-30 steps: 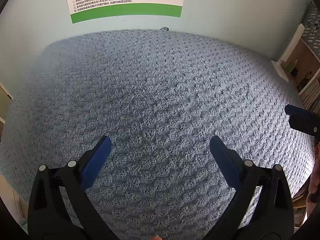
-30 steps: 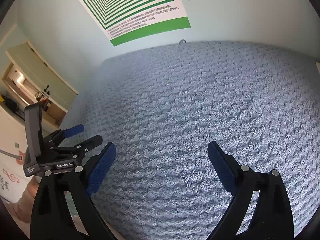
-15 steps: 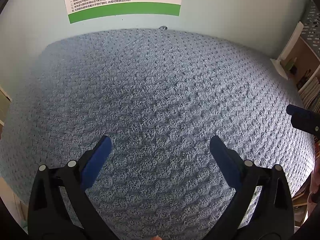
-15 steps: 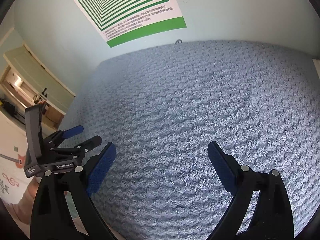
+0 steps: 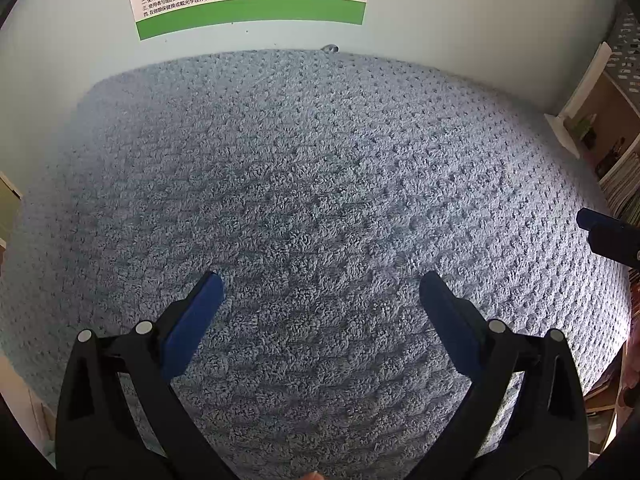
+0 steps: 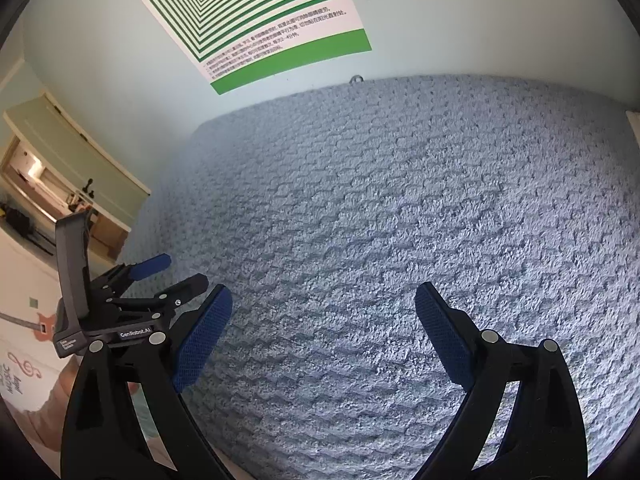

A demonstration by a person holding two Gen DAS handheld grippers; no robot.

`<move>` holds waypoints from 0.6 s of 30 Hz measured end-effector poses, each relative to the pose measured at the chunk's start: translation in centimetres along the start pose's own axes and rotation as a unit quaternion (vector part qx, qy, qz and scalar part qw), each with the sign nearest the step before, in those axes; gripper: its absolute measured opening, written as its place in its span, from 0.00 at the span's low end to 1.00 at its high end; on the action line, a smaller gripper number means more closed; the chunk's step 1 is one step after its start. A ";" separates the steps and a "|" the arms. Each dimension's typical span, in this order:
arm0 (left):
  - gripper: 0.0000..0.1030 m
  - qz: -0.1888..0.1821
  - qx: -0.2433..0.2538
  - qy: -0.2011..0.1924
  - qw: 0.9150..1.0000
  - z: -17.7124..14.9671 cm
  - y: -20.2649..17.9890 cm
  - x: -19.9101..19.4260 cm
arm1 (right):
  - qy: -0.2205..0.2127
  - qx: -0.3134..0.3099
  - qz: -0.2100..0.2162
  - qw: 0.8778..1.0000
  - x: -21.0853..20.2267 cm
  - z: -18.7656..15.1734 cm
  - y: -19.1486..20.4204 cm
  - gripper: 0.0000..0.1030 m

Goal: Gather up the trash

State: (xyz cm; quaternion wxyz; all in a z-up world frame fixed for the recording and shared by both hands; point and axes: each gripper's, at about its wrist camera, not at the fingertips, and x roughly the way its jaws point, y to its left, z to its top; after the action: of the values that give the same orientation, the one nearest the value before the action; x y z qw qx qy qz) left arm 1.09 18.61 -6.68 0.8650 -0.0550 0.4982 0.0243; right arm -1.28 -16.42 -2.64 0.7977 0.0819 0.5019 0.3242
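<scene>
Two grippers hover above a blue-grey textured cloth (image 5: 320, 200) that covers the whole working surface. No trash shows in either view, so where the task's thing lies cannot be told. Left gripper (image 5: 320, 292): jaws spread wide, blue pads (image 5: 192, 320) facing each other, nothing between them, only cloth beneath. Right gripper (image 6: 323, 304): likewise spread wide and holding nothing, its blue fingertips (image 6: 440, 332) over the near part of the cloth. In the right wrist view the left gripper appears from the side at the left edge, beyond the cloth's border, with white lettering on its black body. In the left wrist view one blue-tipped finger of the right gripper enters at the right edge. A hand (image 6: 44, 404) shows partly under the left gripper.

Behind the cloth stands a pale wall carrying a poster (image 6: 248, 12) of nested green squares with a green band and small print. A shelf (image 5: 600, 128) with books stands at the right; a pale green door (image 6: 76, 156) at the left.
</scene>
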 end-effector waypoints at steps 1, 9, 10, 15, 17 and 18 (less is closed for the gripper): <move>0.93 0.000 0.000 0.000 1.000 0.0 0.0 0.0 | 0.000 0.000 0.001 1.000 0.0 0.0 -0.1 0.89; 0.93 0.004 0.004 0.002 1.000 0.0 -0.3 0.1 | 0.001 0.010 0.003 1.000 0.0 -0.1 -0.5 0.89; 0.93 0.005 0.005 0.003 1.000 0.0 -0.3 0.1 | 0.000 0.011 0.004 1.000 0.0 -0.2 -0.5 0.89; 0.93 0.004 0.002 0.003 1.000 0.1 -0.2 0.2 | 0.000 0.012 0.004 1.000 -0.1 -0.1 -0.6 0.89; 0.93 0.009 0.000 0.007 1.000 0.1 -0.2 0.3 | 0.001 0.013 0.004 1.000 0.0 -0.1 -0.7 0.89; 0.93 0.012 0.000 0.013 1.000 0.1 -0.1 0.5 | 0.000 0.013 0.005 1.000 0.0 -0.1 -0.6 0.89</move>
State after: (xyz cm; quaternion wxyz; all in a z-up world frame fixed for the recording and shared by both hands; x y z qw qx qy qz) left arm 1.43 18.52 -7.04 0.8580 -0.0499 0.5101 0.0340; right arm -1.10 -16.96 -2.95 0.7948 0.0944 0.5058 0.3218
